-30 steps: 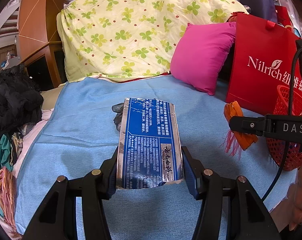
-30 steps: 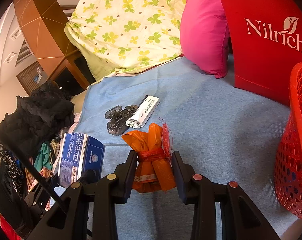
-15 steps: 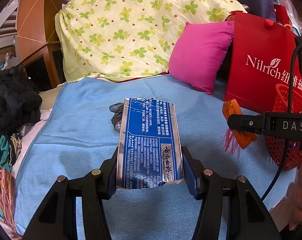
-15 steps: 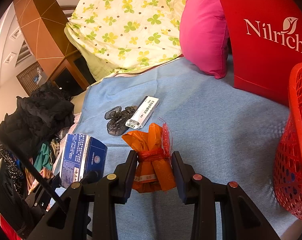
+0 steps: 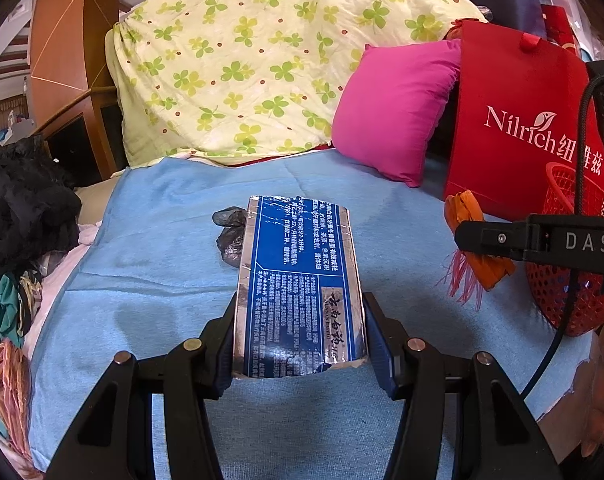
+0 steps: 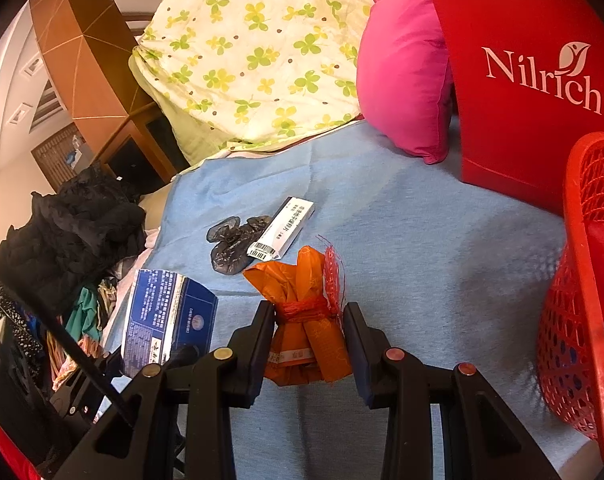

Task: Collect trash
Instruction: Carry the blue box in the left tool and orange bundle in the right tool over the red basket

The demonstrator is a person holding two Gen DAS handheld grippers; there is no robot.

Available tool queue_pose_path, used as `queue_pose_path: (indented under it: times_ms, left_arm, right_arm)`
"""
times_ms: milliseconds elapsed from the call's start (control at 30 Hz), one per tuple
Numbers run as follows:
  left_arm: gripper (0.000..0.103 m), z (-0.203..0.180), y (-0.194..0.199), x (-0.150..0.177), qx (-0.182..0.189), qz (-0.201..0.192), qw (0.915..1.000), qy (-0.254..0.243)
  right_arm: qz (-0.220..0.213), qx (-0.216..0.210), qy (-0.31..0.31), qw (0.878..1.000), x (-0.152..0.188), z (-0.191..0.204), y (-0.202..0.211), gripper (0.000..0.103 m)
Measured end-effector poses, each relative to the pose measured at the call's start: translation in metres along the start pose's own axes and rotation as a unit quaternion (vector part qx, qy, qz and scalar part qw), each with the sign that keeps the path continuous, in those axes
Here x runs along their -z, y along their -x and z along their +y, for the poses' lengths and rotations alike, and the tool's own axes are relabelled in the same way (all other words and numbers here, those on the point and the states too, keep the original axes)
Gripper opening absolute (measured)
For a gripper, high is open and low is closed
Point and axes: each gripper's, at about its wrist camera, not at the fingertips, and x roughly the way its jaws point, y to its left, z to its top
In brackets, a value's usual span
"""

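My left gripper (image 5: 300, 336) is shut on a blue and silver box (image 5: 298, 280), held above the blue bed cover; the box also shows in the right wrist view (image 6: 166, 320). My right gripper (image 6: 307, 332) is shut on an orange wrapper bundle tied with red mesh (image 6: 309, 320), which also shows in the left wrist view (image 5: 473, 236). A crumpled grey plastic bag (image 6: 230, 248) and a small white box with a barcode (image 6: 284, 228) lie on the cover ahead. A red mesh basket (image 6: 581, 300) stands at the right.
A red Nilrich bag (image 6: 521, 80) and a pink pillow (image 6: 401, 76) stand behind the basket. A clover-print quilt (image 5: 262, 60) is heaped at the back. Dark clothes (image 6: 74, 232) are piled off the bed's left edge.
My left gripper with the blue box has shifted slightly toward the right gripper. Both grips are unchanged.
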Motion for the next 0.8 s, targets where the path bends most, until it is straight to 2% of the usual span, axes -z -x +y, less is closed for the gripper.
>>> queue_pose_path:
  times_ms: [333,800]
  left_arm:
    - [0.057,-0.0066,-0.001,0.0032,-0.013,-0.001,0.9998,-0.014]
    - [0.057,-0.0061,-0.0024,0.0013,-0.019,0.004,0.9997,-0.012]
  right_arm:
    - [-0.011,0.014,0.009,1.0,-0.0007,-0.0003,0.0051,0.038]
    - [-0.015,0.009,0.011,1.0,0.0,0.0045,0.0034,0.038]
